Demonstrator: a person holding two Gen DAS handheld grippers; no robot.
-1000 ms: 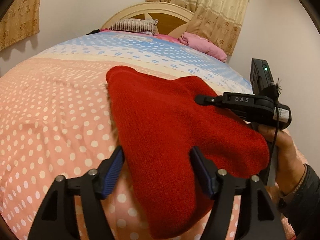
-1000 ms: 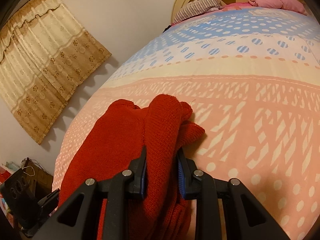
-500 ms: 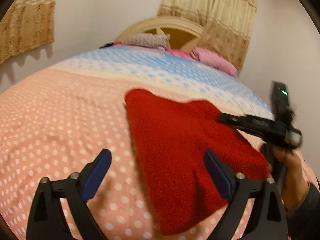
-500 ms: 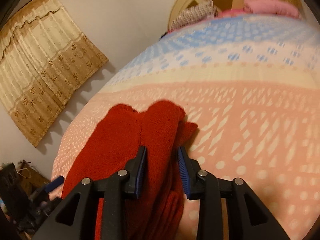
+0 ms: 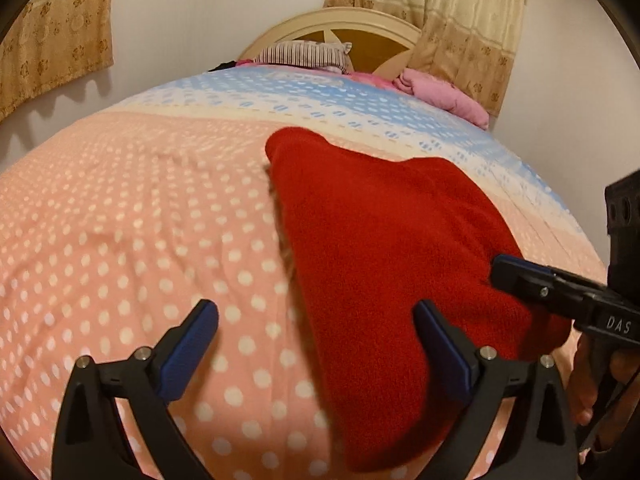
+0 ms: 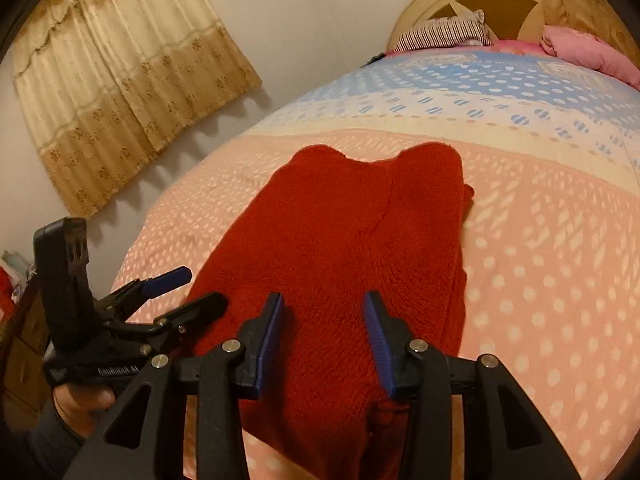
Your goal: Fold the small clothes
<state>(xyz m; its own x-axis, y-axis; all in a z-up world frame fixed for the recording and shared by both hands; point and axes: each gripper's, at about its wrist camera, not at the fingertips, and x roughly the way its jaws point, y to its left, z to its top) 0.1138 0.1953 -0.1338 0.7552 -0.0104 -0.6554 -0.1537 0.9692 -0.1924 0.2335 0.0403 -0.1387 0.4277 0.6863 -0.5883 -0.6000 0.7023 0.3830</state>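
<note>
A red knitted garment (image 5: 384, 248) lies folded on the dotted pink bedspread (image 5: 120, 220); it also shows in the right wrist view (image 6: 340, 248). My left gripper (image 5: 316, 340) is open wide, above the garment's near left edge, holding nothing. My right gripper (image 6: 324, 332) is open above the garment's near end, with the cloth lying under its jaws. The right gripper shows from the side in the left wrist view (image 5: 560, 292), at the garment's right edge. The left gripper shows in the right wrist view (image 6: 180, 292), at the garment's left edge.
The bed has a blue and cream band (image 5: 320, 100) farther up. A striped pillow (image 5: 300, 54) and a pink pillow (image 5: 444, 94) lie by the wooden headboard (image 5: 360, 32). Curtains (image 6: 120, 80) hang on the walls. Furniture stands at the left bedside (image 6: 16, 320).
Both grippers have opened and let go of the red garment. The left jaws spread wide and drew back. The garment now lies flatter on the bed.
</note>
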